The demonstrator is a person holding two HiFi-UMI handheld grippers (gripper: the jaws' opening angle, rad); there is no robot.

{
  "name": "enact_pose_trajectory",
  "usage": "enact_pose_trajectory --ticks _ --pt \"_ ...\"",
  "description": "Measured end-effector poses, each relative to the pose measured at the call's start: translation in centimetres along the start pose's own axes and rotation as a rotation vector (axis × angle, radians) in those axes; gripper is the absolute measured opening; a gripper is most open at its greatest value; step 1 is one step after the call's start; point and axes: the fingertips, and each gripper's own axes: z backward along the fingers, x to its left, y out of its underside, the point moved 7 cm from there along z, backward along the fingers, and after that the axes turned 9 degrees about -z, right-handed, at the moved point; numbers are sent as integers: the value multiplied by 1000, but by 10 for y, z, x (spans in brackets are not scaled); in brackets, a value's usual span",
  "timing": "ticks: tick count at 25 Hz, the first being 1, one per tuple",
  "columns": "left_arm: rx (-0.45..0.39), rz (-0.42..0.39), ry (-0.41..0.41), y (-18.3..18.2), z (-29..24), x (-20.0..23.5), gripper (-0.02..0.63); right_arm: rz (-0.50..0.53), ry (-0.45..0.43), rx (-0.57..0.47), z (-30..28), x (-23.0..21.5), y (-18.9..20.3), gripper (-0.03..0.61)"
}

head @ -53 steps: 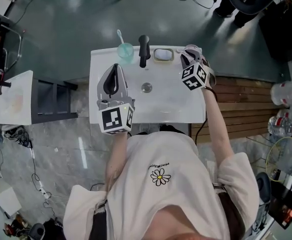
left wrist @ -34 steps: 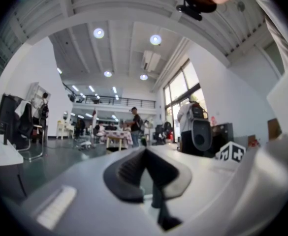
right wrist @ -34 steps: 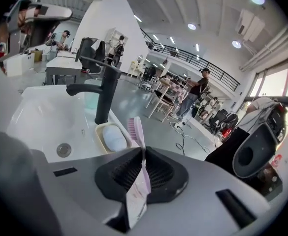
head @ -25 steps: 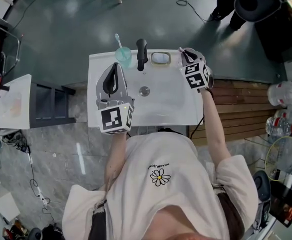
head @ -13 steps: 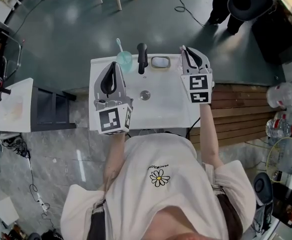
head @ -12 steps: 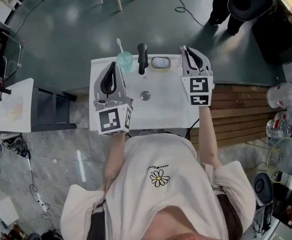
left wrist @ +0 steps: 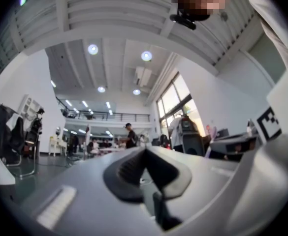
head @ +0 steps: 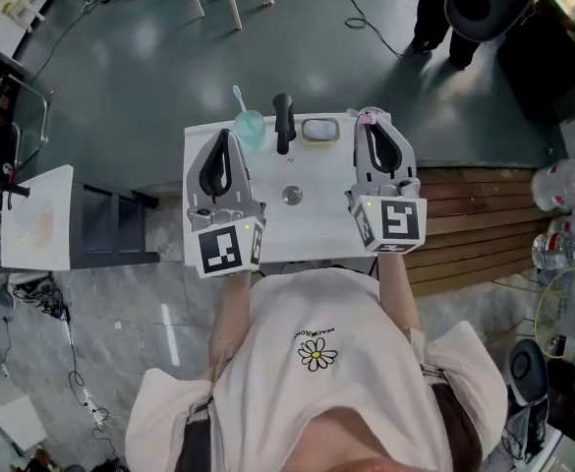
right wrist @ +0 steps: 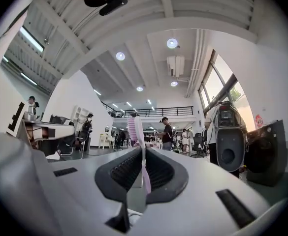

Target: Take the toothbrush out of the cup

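Right claw: jaws closed on the handle of a pink toothbrush, bristle head standing out beyond the jaw tips; held above the right side of the white washbasin, well clear of the cup. Left claw: jaws together, nothing between them, hanging over the basin's left side just short of the cup. Cup: pale green, upright on the back ledge at the left of the black tap; a second, pale toothbrush stands in it, leaning back and left. Soap dish: on the same ledge, right of the tap. Step in hand, as judged: the pink brush looks to be out and wants only setting down, while the pale one remains to be drawn. Handling notes: keep the right claw's hold firm until the pink brush rests on a flat part of the basin, away from the tap, then part the jaws. For the pale brush, open the near claw wide, come in from above, pinch the handle above the rim and lift along its lean. The cup looks light and may tip or be dragged if the handle is pulled sideways.
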Motion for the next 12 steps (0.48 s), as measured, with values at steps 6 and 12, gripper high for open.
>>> enact_pose_trajectory --ticks 6,12 --pt "1 4 -2 1 1 -1 6 -9 -16 -4 6 6 0 21" --pt "6 20 -14 5 2 -3 6 -3 -41 28 3 8 6 21"
